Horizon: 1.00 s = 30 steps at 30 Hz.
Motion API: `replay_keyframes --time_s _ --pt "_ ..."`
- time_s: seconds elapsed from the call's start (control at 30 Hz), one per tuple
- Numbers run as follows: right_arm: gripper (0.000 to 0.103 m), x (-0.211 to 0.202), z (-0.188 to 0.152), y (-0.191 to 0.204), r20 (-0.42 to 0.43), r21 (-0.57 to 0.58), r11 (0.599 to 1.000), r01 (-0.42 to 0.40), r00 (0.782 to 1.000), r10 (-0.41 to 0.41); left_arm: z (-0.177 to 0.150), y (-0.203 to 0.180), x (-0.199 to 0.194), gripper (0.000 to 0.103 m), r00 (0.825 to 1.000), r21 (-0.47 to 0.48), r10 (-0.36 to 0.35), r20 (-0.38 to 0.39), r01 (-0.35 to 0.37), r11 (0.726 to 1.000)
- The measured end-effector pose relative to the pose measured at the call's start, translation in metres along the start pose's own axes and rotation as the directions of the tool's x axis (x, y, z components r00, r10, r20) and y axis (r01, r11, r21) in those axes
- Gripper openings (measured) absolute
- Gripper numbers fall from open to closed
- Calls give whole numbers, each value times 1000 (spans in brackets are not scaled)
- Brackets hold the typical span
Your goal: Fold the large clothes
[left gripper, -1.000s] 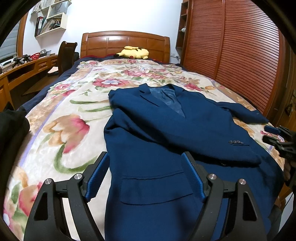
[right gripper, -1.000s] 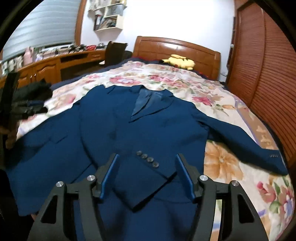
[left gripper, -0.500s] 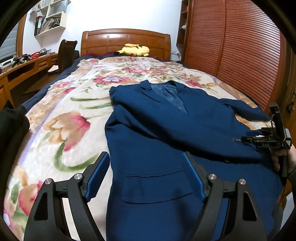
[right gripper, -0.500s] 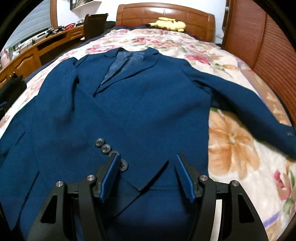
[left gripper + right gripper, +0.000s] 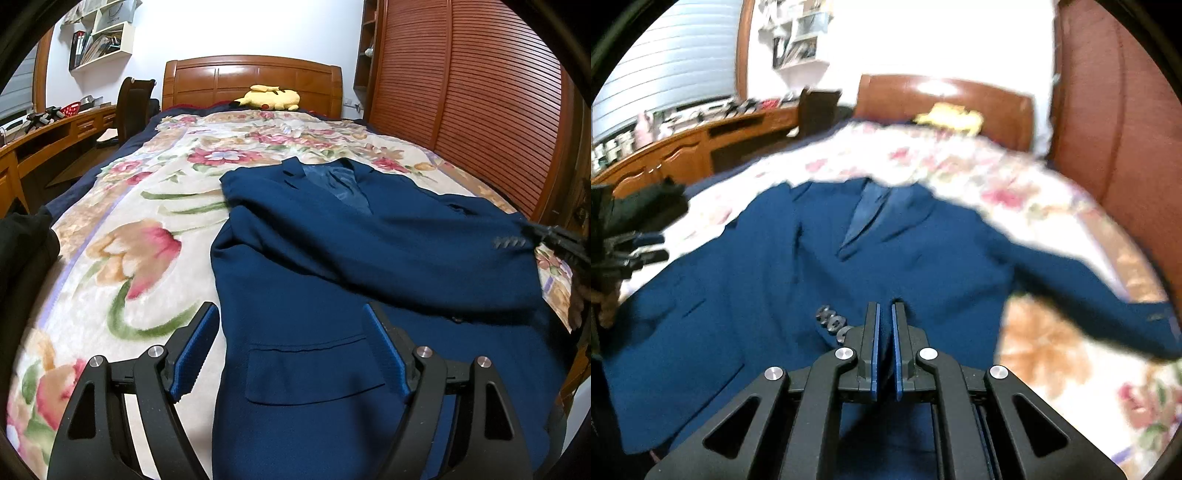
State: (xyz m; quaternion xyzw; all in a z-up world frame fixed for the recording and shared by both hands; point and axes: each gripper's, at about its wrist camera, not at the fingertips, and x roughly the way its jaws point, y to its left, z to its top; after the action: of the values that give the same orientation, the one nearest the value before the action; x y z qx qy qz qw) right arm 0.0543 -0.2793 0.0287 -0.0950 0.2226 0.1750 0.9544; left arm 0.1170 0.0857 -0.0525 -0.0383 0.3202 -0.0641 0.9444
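Jacket: dark blue woollen suit jacket [image 5: 332,295] spread face-up on the floral bed blanket [image 5: 122,258], ready for folding.
Right tongs [image 5: 884,343]: just closed, pinching the buttoned sleeve cuff [image 5: 831,321] to carry it.
Left tongs [image 5: 291,350]: spread, empty, over the hem.

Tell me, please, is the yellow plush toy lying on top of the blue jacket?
No, the yellow plush toy lies by the headboard, well apart from the blue jacket.
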Motion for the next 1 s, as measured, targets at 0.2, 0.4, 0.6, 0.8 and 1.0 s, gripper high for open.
replay_keyframes --time_s 0.2,0.4,0.6,0.8,1.0 --pt "6 11 -29 -28 -179 31 984 176 969 -168 -1 1 1 80 1000 -1 2 2 -2 1000" --pt "12 11 -41 -26 -194 29 989 148 971 -139 -2 1 0 80 1000 1 4 2 -4 1000" --pt "60 7 -36 -26 -153 34 984 172 974 -165 2 0 -3 80 1000 2 -1 23 0 1000" --pt "61 6 -39 -29 -136 78 982 170 978 -159 7 -20 -9 81 997 48 3 75 -7 999" --pt "61 13 -44 -43 -150 98 974 202 971 -186 10 -43 -11 103 995 100 -40 97 30 995"
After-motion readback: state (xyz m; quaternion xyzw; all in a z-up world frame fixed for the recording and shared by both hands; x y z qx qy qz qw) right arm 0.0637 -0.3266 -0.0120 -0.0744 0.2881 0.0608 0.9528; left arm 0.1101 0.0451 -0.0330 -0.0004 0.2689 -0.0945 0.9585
